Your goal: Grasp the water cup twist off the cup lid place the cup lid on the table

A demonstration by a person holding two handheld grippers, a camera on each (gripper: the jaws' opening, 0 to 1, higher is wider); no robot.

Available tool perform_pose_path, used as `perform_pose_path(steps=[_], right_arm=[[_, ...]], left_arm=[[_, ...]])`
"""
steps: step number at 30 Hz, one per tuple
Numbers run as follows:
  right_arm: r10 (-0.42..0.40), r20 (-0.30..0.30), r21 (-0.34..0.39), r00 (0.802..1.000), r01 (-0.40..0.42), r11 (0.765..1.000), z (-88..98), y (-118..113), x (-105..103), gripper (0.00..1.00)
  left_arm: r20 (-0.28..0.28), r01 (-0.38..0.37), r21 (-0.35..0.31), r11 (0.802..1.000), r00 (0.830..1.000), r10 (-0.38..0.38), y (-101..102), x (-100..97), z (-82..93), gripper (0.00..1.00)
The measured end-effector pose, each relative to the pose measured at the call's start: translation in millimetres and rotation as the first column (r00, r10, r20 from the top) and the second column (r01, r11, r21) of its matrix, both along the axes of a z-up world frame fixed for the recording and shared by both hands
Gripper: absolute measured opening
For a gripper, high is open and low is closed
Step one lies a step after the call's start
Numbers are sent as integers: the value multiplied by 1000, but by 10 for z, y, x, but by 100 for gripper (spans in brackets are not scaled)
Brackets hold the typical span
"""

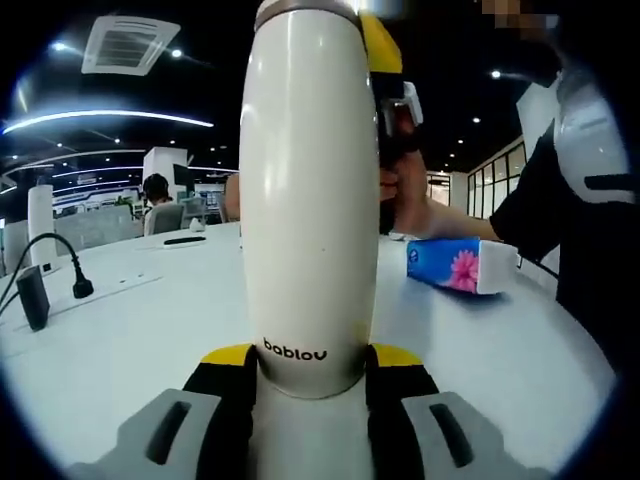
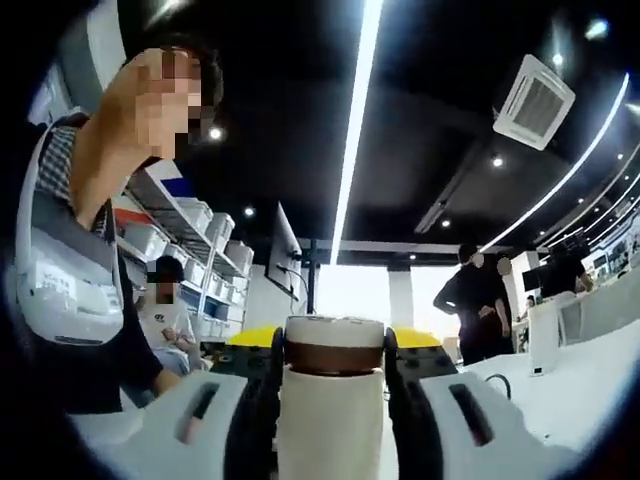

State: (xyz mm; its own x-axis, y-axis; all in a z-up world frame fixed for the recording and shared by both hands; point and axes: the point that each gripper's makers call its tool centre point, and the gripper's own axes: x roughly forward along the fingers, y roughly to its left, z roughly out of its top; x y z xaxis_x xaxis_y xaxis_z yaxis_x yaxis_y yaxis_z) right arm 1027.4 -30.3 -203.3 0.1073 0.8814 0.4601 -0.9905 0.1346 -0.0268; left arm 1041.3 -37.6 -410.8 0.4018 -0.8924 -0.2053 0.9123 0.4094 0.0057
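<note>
White table (image 1: 130, 330), dark lit ceiling (image 2: 300, 120)

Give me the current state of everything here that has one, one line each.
Water cup: upright, held off the table, clamped near its base.
Cup lid: still on the cup.
Left gripper: shut on the cup body.
Right gripper: shut around the lid.
Tissue pack: lying flat on the table, untouched.
Power plug: on the table, not plugged in.

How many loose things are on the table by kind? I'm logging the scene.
Water cup, held in the left gripper: 1
Tissue pack: 1
Power plug: 1
Black adapter: 1
Total: 4
</note>
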Motion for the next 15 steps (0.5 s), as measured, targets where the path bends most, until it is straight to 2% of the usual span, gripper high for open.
perform_pose_path(steps=[3,7,15], right_arm=[[-69,12,-17,998,69,997,18,-23,31,51],[-133,-22,-19,991,133,991,31,-69,104,61],[-246,-11,-33,969,246,969,27,-68,11,61]], left_arm=[[0,0,-1,1000,1000,0,-2,-5,5,45],[1,1,-2,1000,1000,-1,3,-19,11,45],[3,-4,-2,1000,1000,4,19,-44,25,45]])
